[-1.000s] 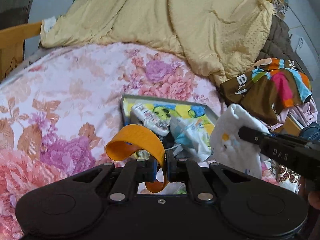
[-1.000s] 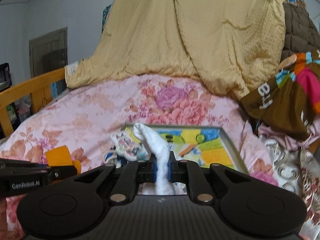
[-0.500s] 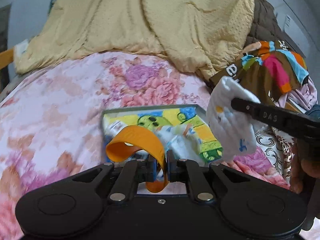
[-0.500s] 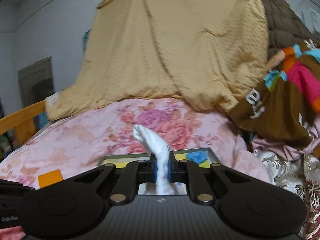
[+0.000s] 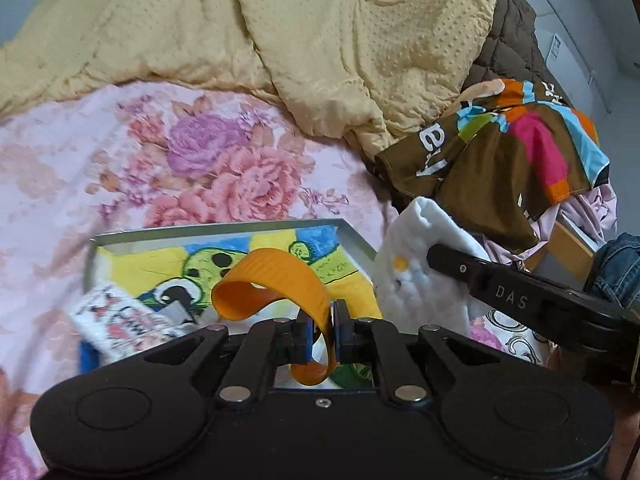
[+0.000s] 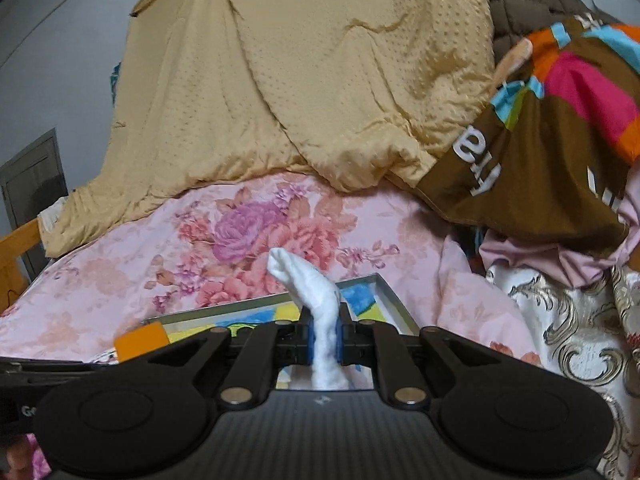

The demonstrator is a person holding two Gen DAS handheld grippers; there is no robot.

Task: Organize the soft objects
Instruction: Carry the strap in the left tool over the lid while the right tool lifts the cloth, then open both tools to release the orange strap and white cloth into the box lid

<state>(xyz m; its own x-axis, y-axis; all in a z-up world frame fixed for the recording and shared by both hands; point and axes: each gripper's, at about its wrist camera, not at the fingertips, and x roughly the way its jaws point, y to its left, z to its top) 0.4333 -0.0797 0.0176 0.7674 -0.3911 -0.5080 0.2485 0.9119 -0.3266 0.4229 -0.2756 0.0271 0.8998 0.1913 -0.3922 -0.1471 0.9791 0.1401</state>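
A: Left claw (image 5: 322, 334)?
B: Clamped on orange band (image 5: 276, 284). Band loops up and forward from the fingers, tail hangs below. Claw held level over the near edge of the tray (image 5: 352, 232).
A: Right claw (image 6: 323, 340)?
B: Clamped on white cloth (image 6: 316, 296), which sticks up between the fingers and bends left at the tip. Left view shows that claw (image 5: 436, 258) from the side, coming in from the right, with the cloth (image 5: 416, 280) hanging just beside the tray's right rim.
A: Change from a second ago?
B: Left claw has swung right and forward; the tray sits more centred, wooden rail gone from its view. Right claw has risen; less tray interior (image 6: 384, 292) visible. Both grips unchanged.
A: View differences?
B: Left view only: patterned sock (image 5: 120, 320) in the tray's left corner, cartoon print on the tray floor. Right view only: door (image 6: 32, 184), wall.
A: Beyond?
B: Floral bed (image 5: 120, 168), then yellow quilt (image 5: 320, 40), brown multicolour garment (image 5: 500, 152) at right.
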